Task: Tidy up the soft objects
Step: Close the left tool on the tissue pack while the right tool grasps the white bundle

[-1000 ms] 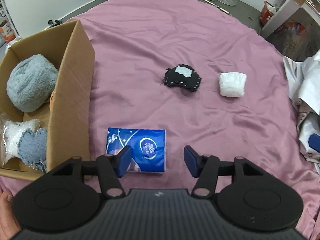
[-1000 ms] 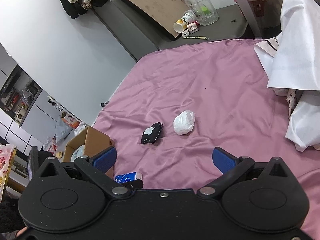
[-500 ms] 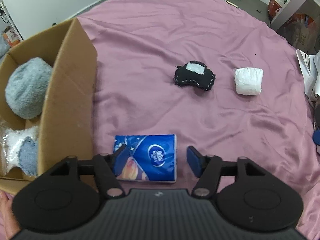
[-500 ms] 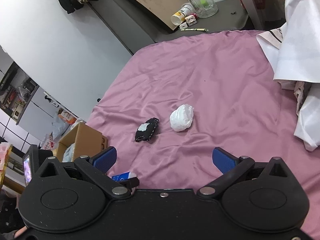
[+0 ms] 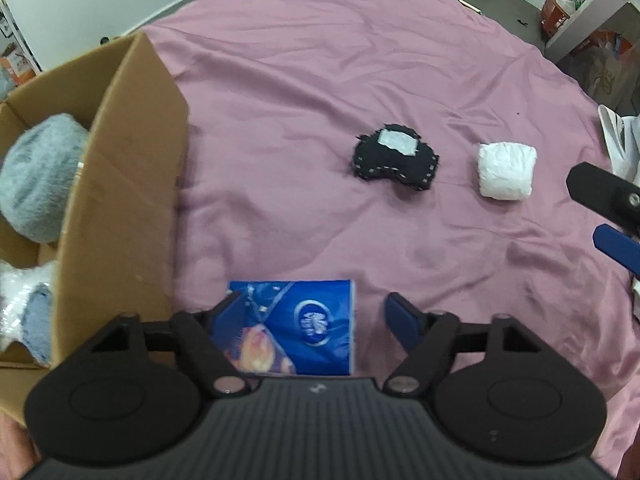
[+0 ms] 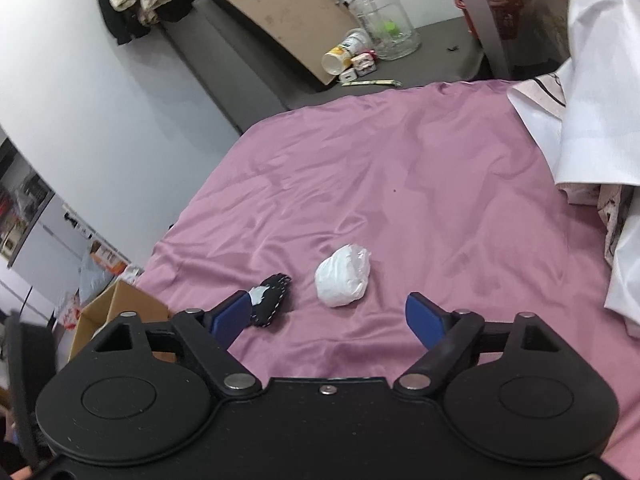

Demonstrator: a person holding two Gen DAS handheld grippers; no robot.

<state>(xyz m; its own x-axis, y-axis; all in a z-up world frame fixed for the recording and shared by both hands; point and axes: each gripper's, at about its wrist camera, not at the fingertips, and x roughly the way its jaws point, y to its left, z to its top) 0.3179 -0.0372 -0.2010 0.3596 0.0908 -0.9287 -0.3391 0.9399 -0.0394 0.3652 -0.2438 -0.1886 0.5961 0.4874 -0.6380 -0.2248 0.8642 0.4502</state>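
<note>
Tissue pack [image 5: 294, 322] is lying on the pink sheet [image 5: 320, 80] beside the box [image 5: 120, 200]; left gripper [image 5: 316, 314], spread, is straddling it for pickup. Right gripper [image 6: 328, 316], spread, is hovering near the white bundle [image 6: 344, 276].

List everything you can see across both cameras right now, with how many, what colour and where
tissue pack: 1, blue, on the sheet between the left claw's fingers
black pouch: 1, black with a white patch, mid-sheet
white bundle: 1, white, right of the black pouch
cardboard box: 1, brown, open, at the sheet's left edge
fuzzy ball: 1, grey-blue, inside the box
wrapped items: count unclear, white and blue, in the box's near corner
bedsheet: 1, pink, under everything
glass jar: 1, clear, on the grey surface beyond the sheet
white cloth: pile, right edge
left claw: 1, black with blue pads, open
right claw: 1, same, open, near the white bundle
</note>
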